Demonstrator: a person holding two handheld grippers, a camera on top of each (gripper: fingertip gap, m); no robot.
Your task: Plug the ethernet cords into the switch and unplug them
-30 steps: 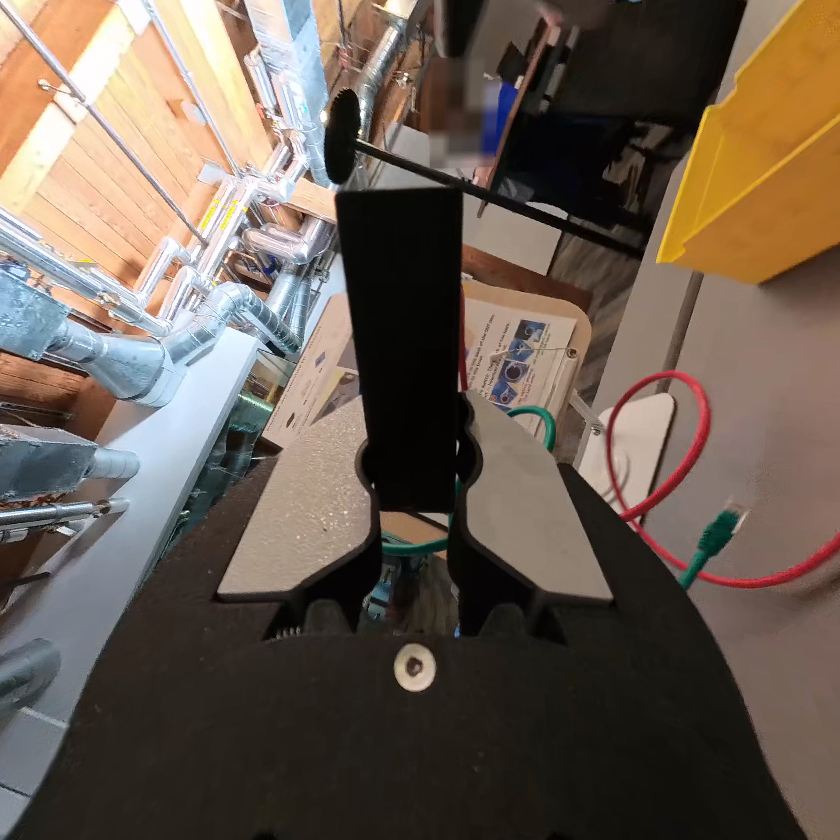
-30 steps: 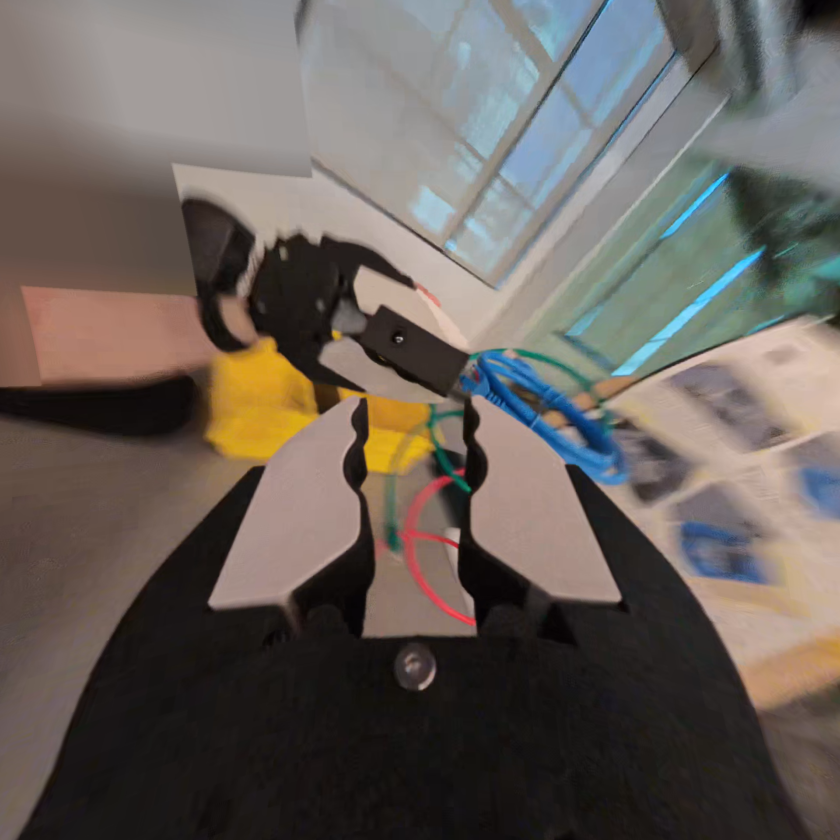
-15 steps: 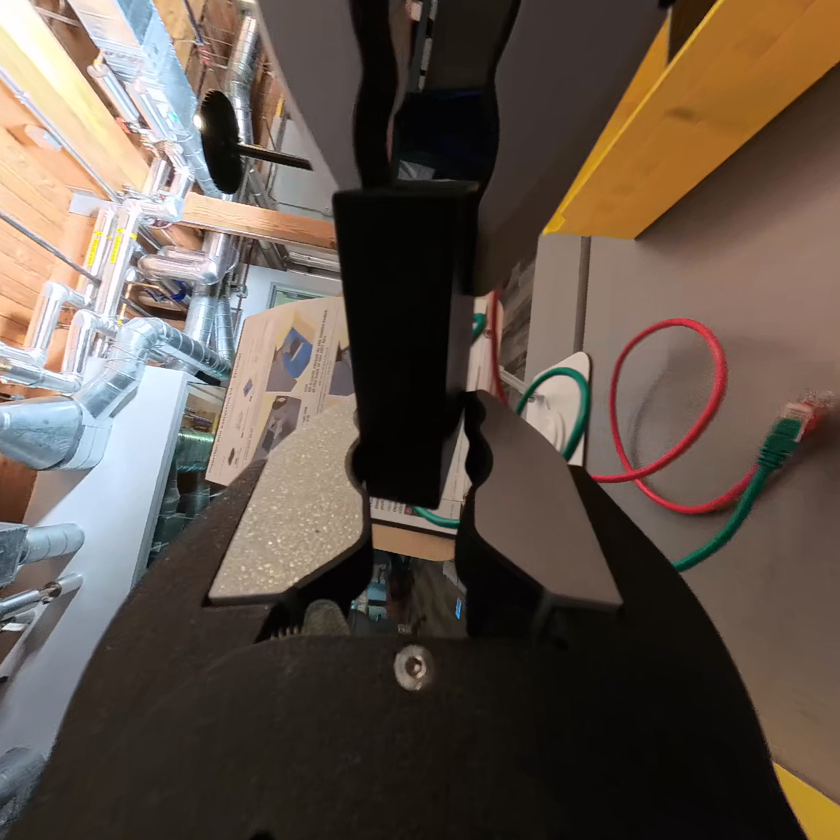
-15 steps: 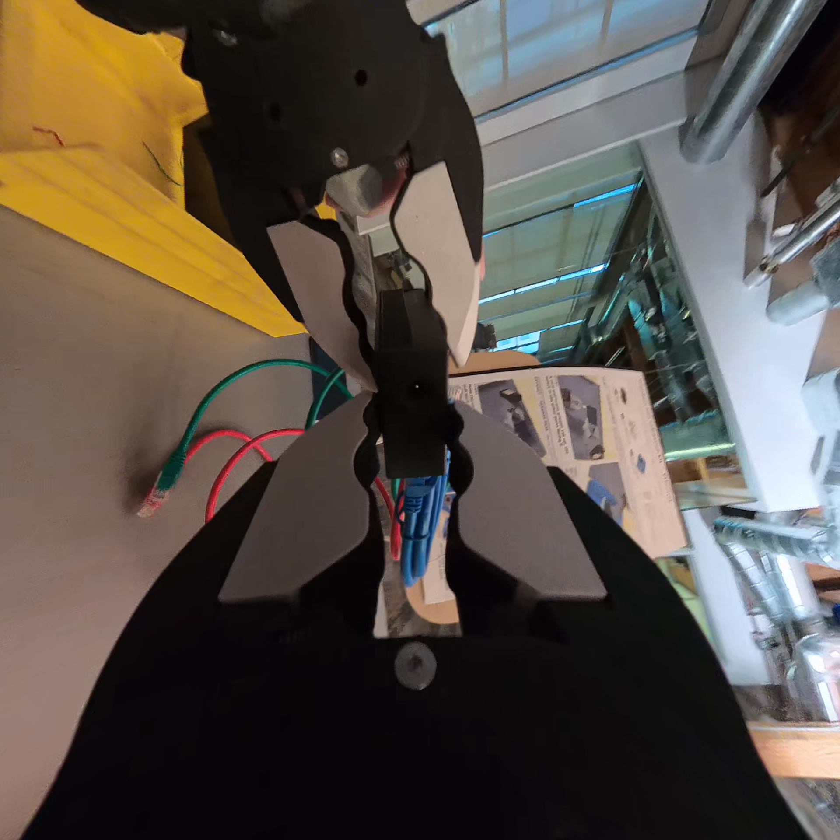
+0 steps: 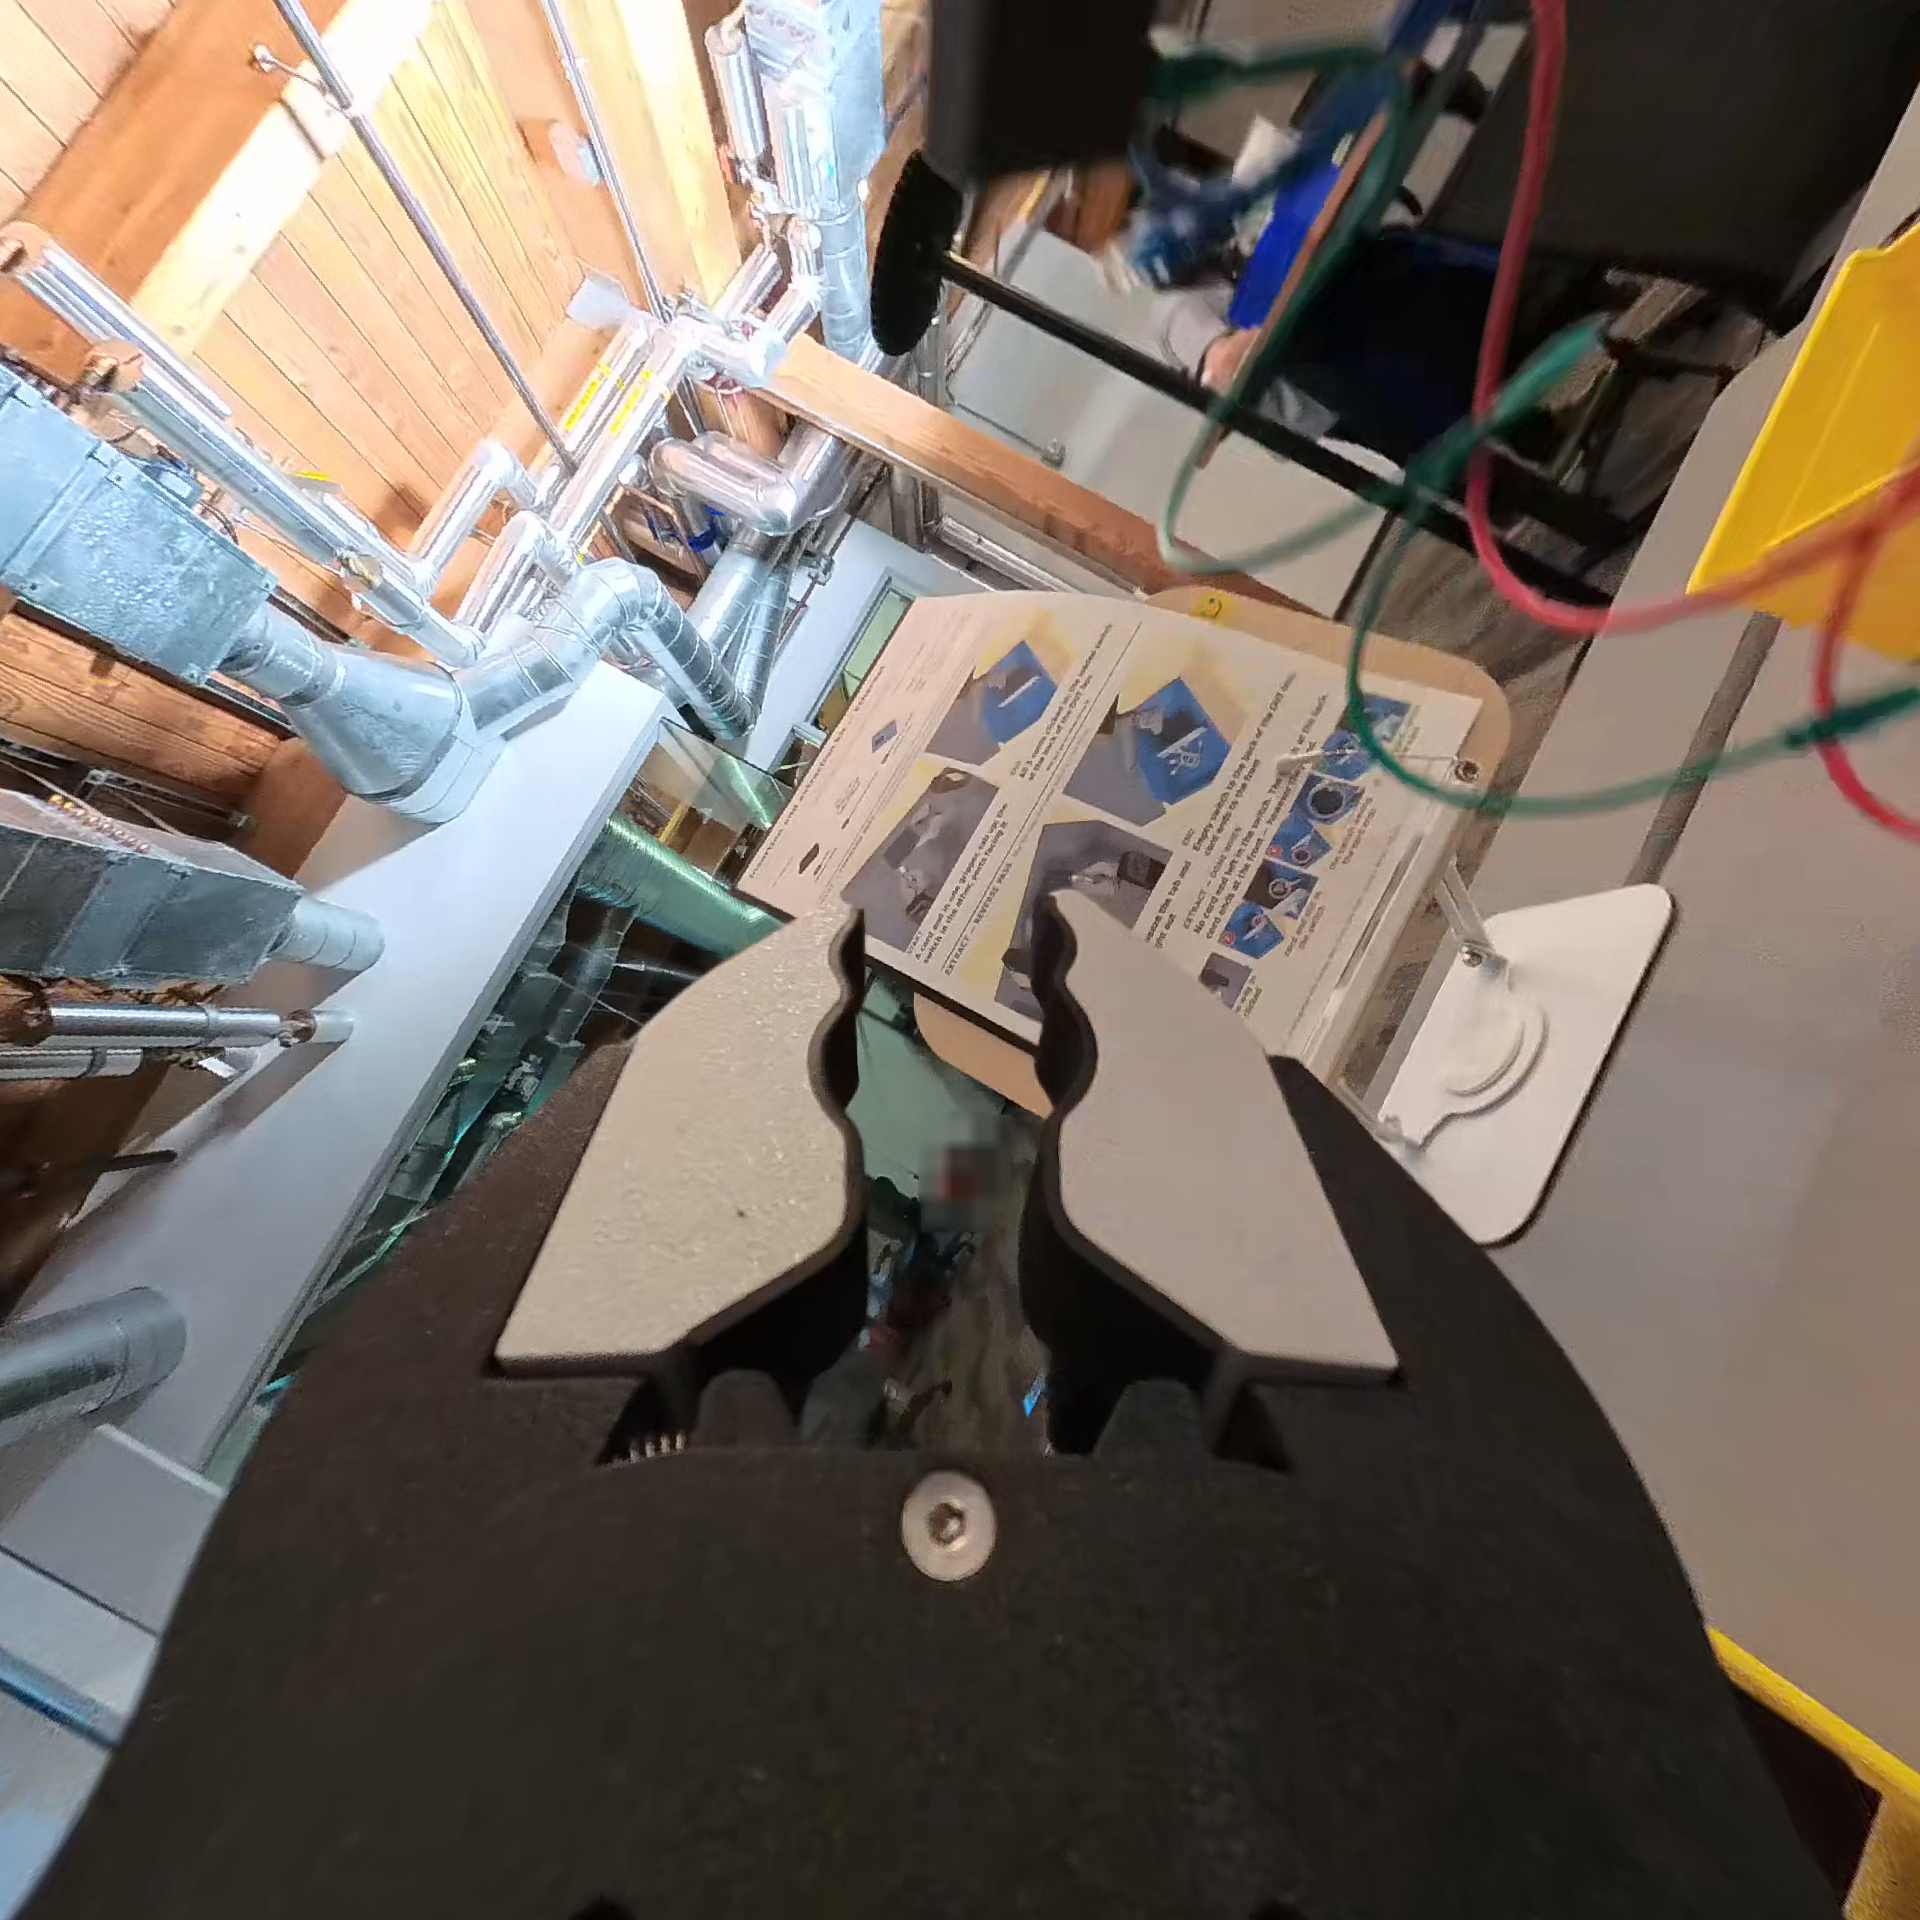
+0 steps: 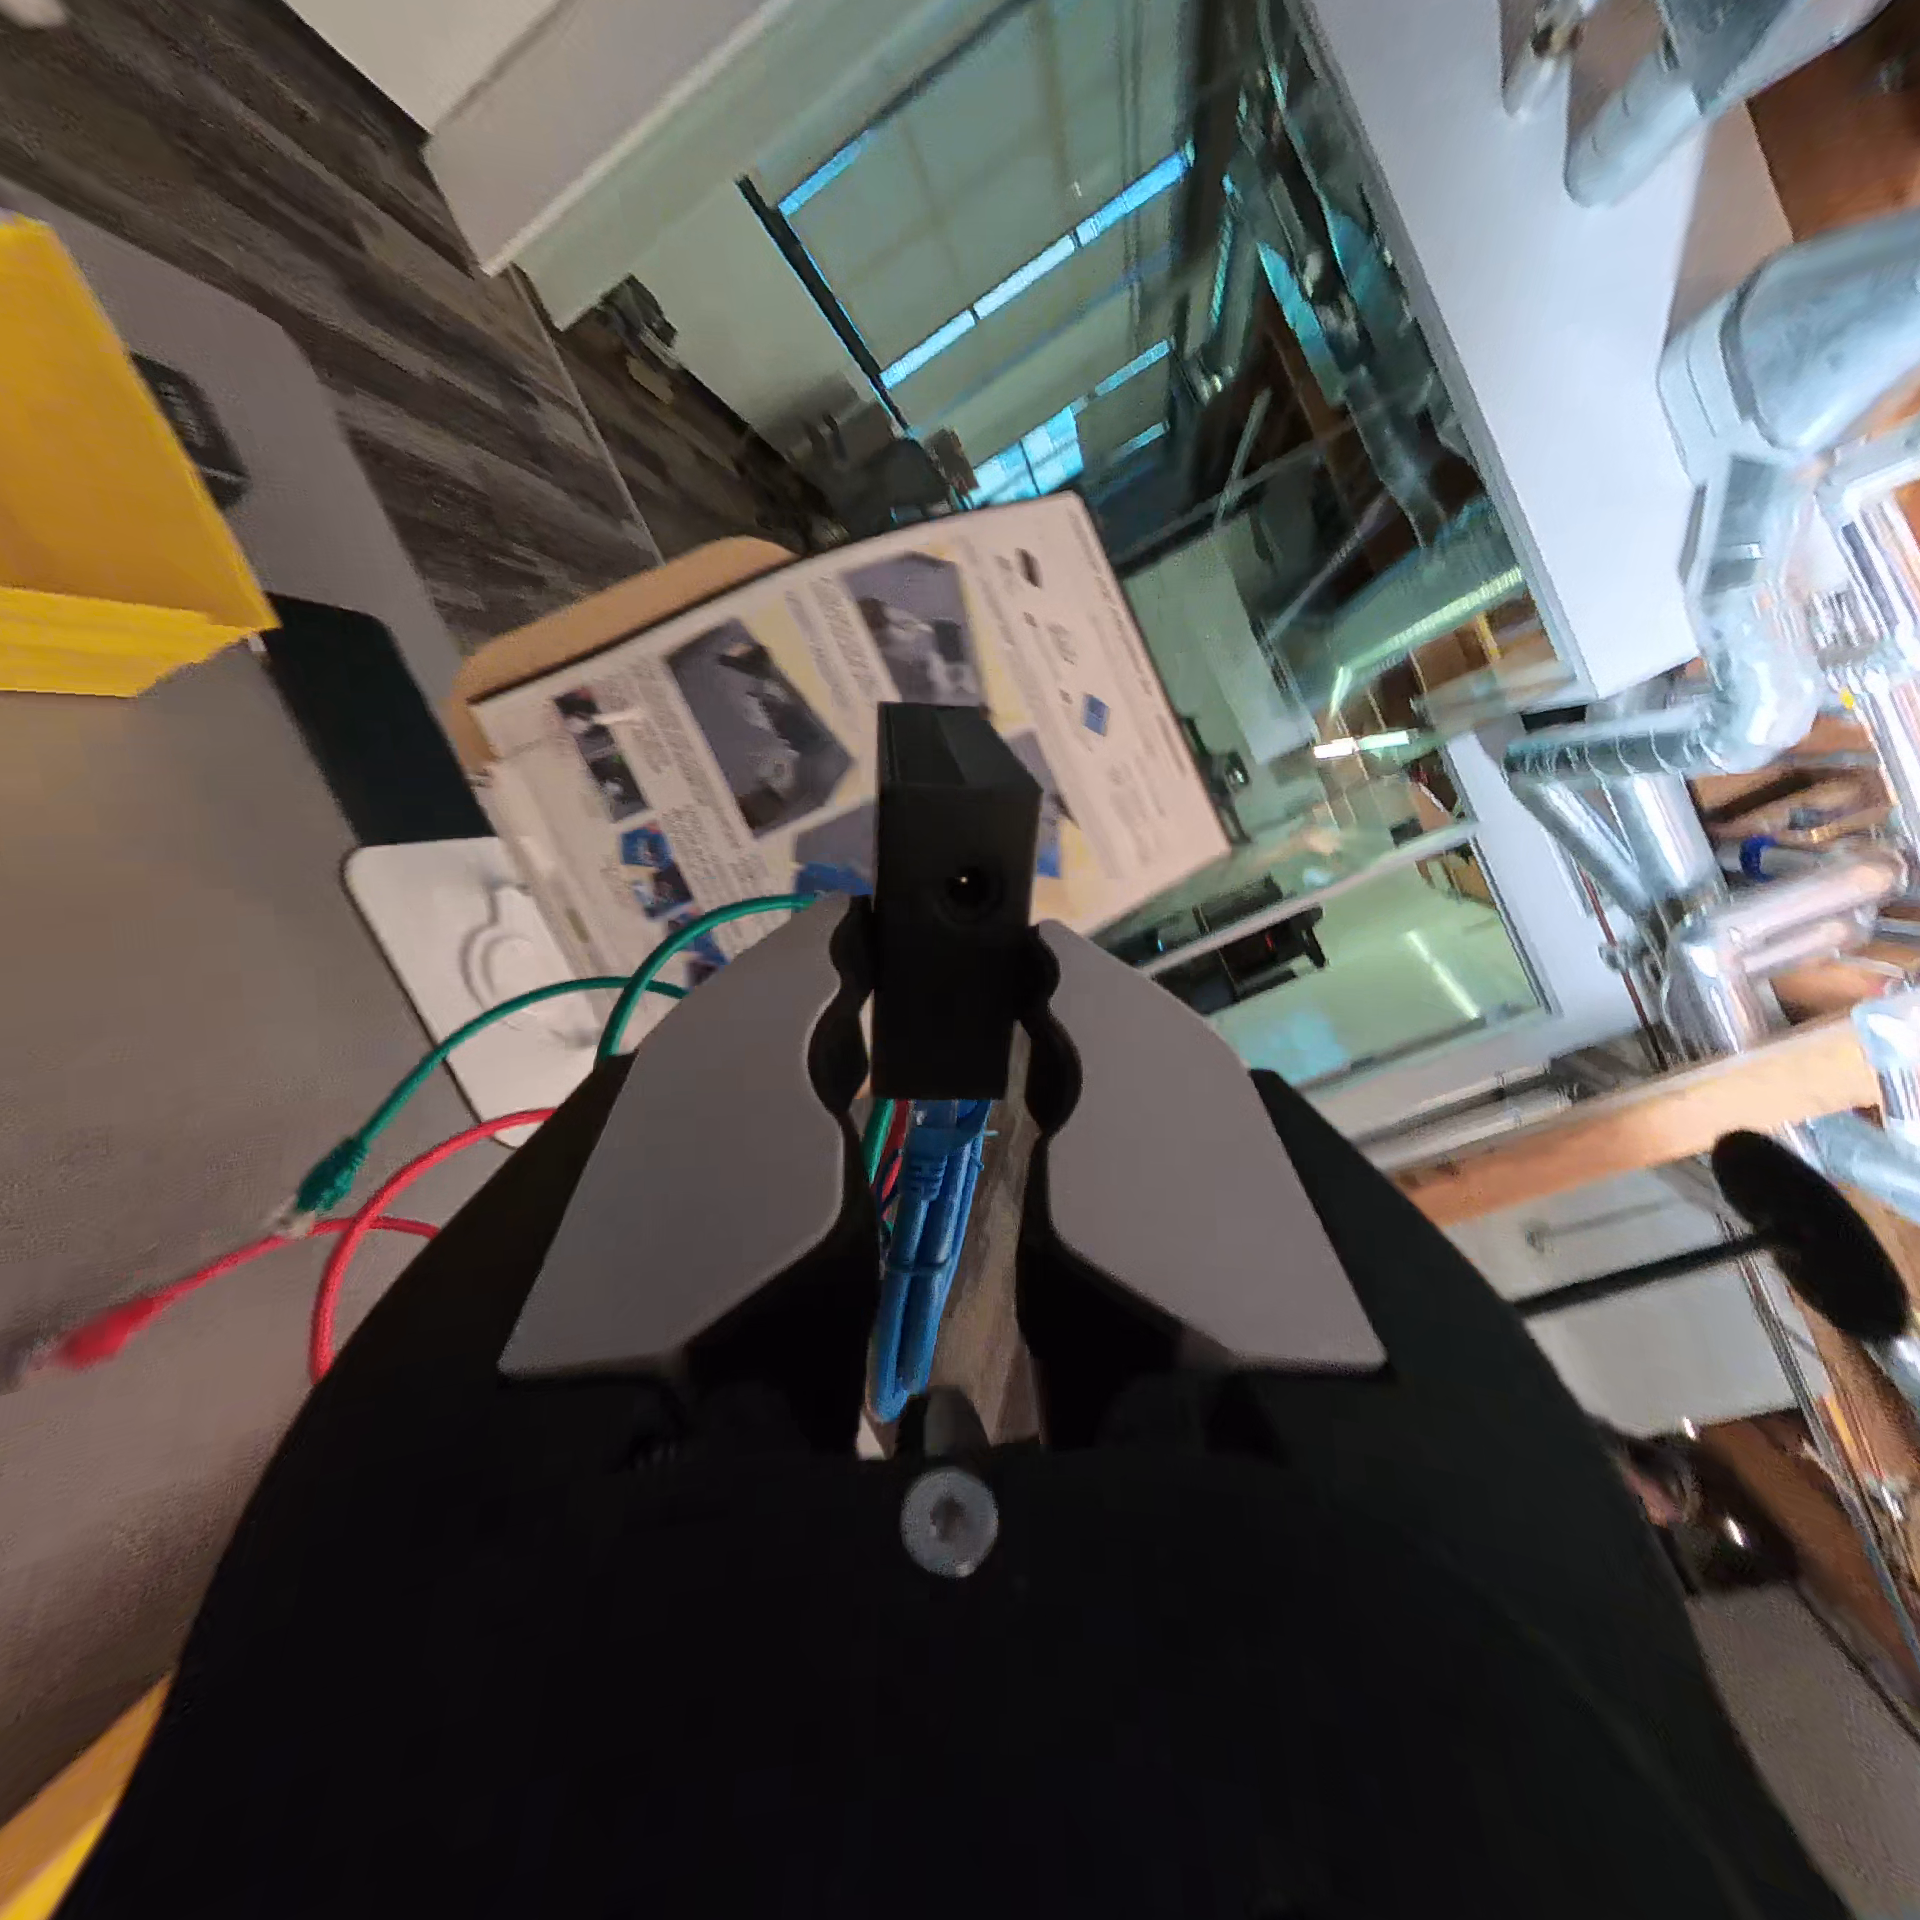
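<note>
My right gripper [image 6: 940, 935] is shut on the black switch [image 6: 951, 914] and holds it up in the air, end-on to the camera. Blue cords [image 6: 925, 1195] hang from the switch between my fingers. A green cord [image 6: 540, 1039] and a red cord [image 6: 343, 1247] trail from it down to the grey table, their free plugs lying there. My left gripper [image 5: 951, 925] is open and empty. In the left wrist view the switch [image 5: 1029, 83] is high above it, with the green cord [image 5: 1548, 358] and the red cord [image 5: 1481, 488] dangling.
An instruction sheet on a board [image 5: 1143, 810] stands on a white base [image 5: 1527, 1049] at the table's far edge; it also shows in the right wrist view [image 6: 831, 727]. A yellow bin [image 5: 1829, 447] sits on the table to one side [image 6: 94, 520]. The gap from one gripper's tips to the other's is roughly 25 centimeters.
The switch passed from my left gripper to my right. The left gripper opened and drew back; the right closed on the switch and carried it up with the cords.
</note>
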